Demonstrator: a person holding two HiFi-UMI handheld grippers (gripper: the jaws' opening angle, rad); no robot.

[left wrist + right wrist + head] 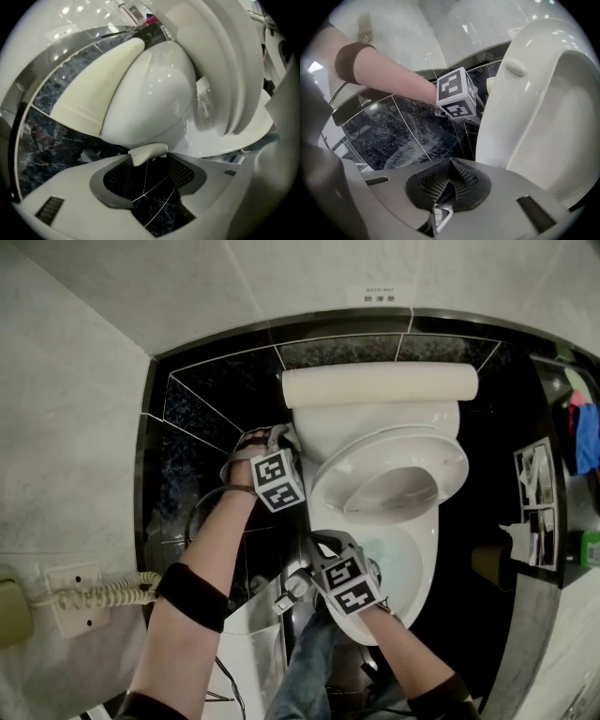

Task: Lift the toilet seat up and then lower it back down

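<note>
Most of the head view is filled by pale wall panels and a black marbled floor (pixel 202 409), on which a white toilet (pixel 412 563) is set. A pale roll-shaped tank top (pixel 380 385) is seen behind the bowl. The toilet seat (pixel 441 451) is held partly raised, tilted up from the bowl's rim.

The left gripper (pixel 149 161) is placed at the seat's back left edge, close to the hinge. Its jaws are spread apart, and a small pale piece is seen at their tips; what it is cannot be told.

The right gripper (pixel 449 180) is kept near the bowl's front left, its jaws closed together on nothing. A coiled cord (pixel 94 594) is seen at the left wall.
</note>
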